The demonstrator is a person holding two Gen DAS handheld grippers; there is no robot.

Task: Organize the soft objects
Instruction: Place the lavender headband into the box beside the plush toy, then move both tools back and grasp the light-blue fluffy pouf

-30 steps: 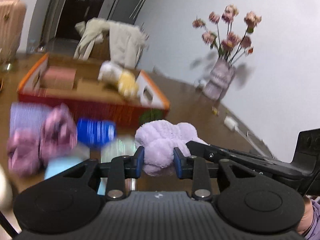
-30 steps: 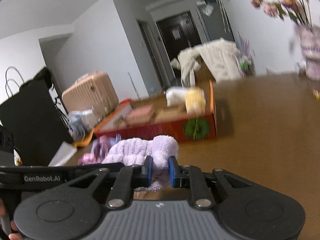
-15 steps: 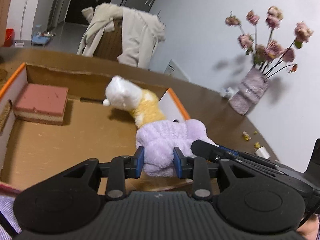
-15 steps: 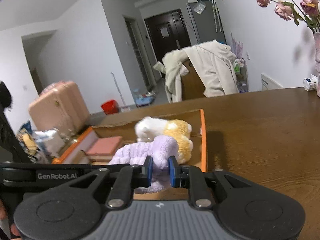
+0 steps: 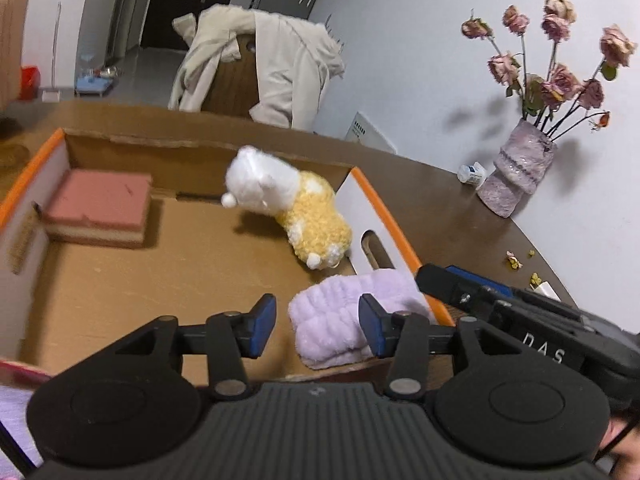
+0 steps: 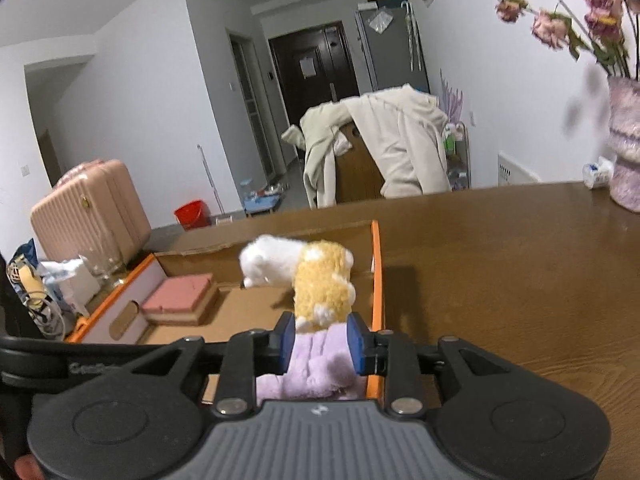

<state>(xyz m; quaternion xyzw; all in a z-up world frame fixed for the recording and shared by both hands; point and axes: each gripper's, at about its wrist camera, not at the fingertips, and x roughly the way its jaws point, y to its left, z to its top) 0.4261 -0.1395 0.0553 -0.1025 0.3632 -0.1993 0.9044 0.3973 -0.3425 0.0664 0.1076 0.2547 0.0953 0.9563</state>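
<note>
A fluffy lilac cloth (image 5: 340, 320) lies in the near right corner of the orange-rimmed cardboard box (image 5: 384, 212). My left gripper (image 5: 317, 328) is open around it, its blue pads apart from the cloth. My right gripper (image 6: 321, 342) is open too, its pads on either side of the same lilac cloth (image 6: 312, 372) with a small gap. A white and yellow plush toy (image 5: 292, 208) lies in the box just beyond the cloth; it also shows in the right wrist view (image 6: 312, 276). A pink sponge block (image 5: 100, 208) sits at the box's far left.
A vase of dried roses (image 5: 520, 168) and a small white bottle (image 5: 472, 172) stand on the brown table (image 6: 500, 280) to the right of the box. A chair draped with a beige coat (image 5: 260, 68) stands behind the table. A pink suitcase (image 6: 88, 208) is on the floor.
Both grippers carried the lilac cloth over the box, lowered it into the near right corner and opened; the cloth now rests on the box floor.
</note>
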